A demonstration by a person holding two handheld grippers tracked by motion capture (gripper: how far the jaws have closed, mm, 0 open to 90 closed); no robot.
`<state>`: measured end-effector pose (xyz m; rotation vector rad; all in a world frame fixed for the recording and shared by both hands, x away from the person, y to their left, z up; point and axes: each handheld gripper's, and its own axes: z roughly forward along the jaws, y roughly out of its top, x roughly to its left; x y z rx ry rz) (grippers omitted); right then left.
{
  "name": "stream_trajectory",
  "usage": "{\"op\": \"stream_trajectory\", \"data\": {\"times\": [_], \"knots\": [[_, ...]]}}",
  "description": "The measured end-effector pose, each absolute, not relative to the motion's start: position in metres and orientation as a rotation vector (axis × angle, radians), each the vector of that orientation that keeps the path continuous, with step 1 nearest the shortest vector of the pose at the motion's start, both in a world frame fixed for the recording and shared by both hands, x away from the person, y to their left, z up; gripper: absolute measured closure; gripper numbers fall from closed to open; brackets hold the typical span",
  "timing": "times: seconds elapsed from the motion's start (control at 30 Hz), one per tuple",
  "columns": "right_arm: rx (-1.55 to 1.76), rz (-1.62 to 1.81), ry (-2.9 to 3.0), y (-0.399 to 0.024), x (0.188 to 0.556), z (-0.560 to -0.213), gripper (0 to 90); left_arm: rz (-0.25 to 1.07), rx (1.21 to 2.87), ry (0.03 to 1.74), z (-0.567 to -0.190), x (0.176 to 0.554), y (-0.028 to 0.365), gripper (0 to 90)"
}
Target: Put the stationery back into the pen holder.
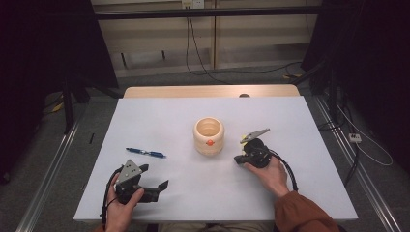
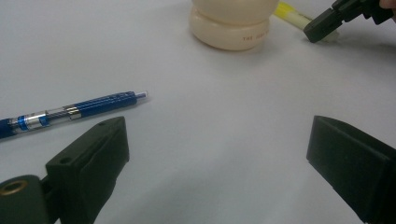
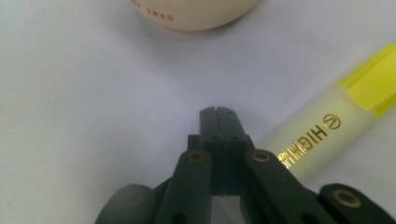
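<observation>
- The right tongs (image 3: 217,114) are pressed together, empty, beside the yellow highlighter (image 3: 327,135) lying on the table (image 1: 159,121) near the wooden cup (image 1: 209,137), apparently awaiting pickup.
- The left tongs (image 2: 217,154) are held spread near the blue pen (image 2: 70,112).

Soft even light; blurry close-up views.

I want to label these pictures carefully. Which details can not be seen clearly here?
- Highlighter: right gripper view, ends cut by the frame edge and the shut right tongs.
- Blue pen: left gripper view, rear cut by the left edge.
- Wooden cup: printed words too blurred.
</observation>
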<state>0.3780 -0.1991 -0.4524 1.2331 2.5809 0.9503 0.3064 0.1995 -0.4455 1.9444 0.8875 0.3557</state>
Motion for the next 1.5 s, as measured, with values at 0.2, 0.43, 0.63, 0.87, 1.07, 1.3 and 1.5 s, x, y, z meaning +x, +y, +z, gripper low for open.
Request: {"op": "stream_trajectory", "data": {"times": [0.2,0.43,0.63,0.87,1.07,1.3,1.5], "knots": [[1.250,0.962,2.582,-0.209,0.377,-0.453,90.0,0.354,1.947,0.891,-0.445,0.306,0.200,5.8],[1.289,0.936,2.532,-0.220,0.374,-0.452,90.0,0.351,1.942,0.891,-0.446,0.307,0.200,5.8],[1.317,0.961,2.491,-0.233,0.374,-0.451,90.0,0.352,1.942,0.893,-0.446,0.307,0.200,5.8],[1.349,0.977,2.432,-0.241,0.374,-0.449,90.0,0.355,1.946,0.895,-0.445,0.307,0.201,5.8],[1.380,0.976,2.397,-0.247,0.374,-0.447,90.0,0.359,1.947,0.892,-0.446,0.308,0.202,5.8],[1.365,0.930,2.376,-0.248,0.375,-0.447,90.0,0.356,1.949,0.900,-0.446,0.308,0.201,5.8],[1.353,0.956,2.395,-0.250,0.375,-0.447,90.0,0.352,1.946,0.895,-0.446,0.308,0.200,5.8]]}}
